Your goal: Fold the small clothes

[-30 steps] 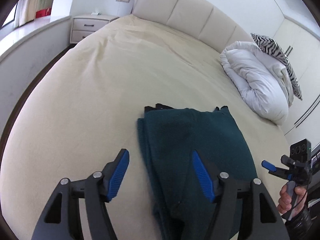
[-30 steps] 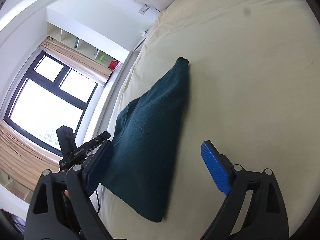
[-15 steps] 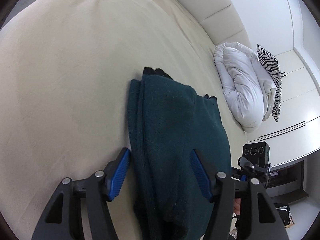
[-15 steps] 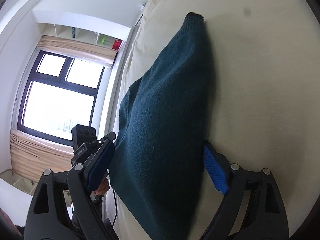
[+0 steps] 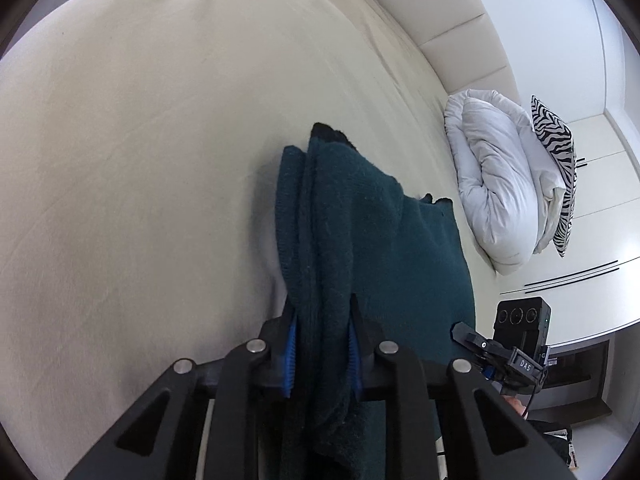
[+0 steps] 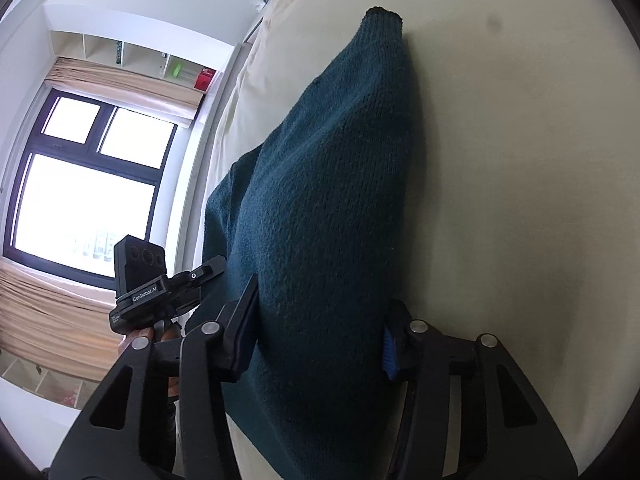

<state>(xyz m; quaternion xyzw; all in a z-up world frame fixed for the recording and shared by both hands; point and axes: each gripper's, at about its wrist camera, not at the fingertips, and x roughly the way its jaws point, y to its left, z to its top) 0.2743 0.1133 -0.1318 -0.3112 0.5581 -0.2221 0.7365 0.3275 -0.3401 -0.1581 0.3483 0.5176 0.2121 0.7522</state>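
Observation:
A dark teal knitted garment (image 5: 384, 240) lies folded lengthwise on the cream bed (image 5: 140, 140). My left gripper (image 5: 322, 350) is shut on the garment's near left edge, its blue pads pinching the stacked layers. In the right wrist view the same garment (image 6: 332, 208) runs away from me with a dark cuff at its far end. My right gripper (image 6: 320, 332) straddles the garment's near right end; its fingers are still fairly wide apart with the thick fabric between them. Each gripper shows in the other's view, the right one (image 5: 516, 356) and the left one (image 6: 152, 292).
A rolled white duvet (image 5: 496, 184) and a zebra-print pillow (image 5: 560, 168) lie at the bed's far right by the padded headboard (image 5: 440, 28). A window (image 6: 80, 176) with beige curtains and wall shelves (image 6: 132, 56) stand beyond the bed's left side.
Both grippers have moved forward onto the garment's near end. The left gripper has shut on the folded edge. The right gripper's fingers have narrowed around the fabric.

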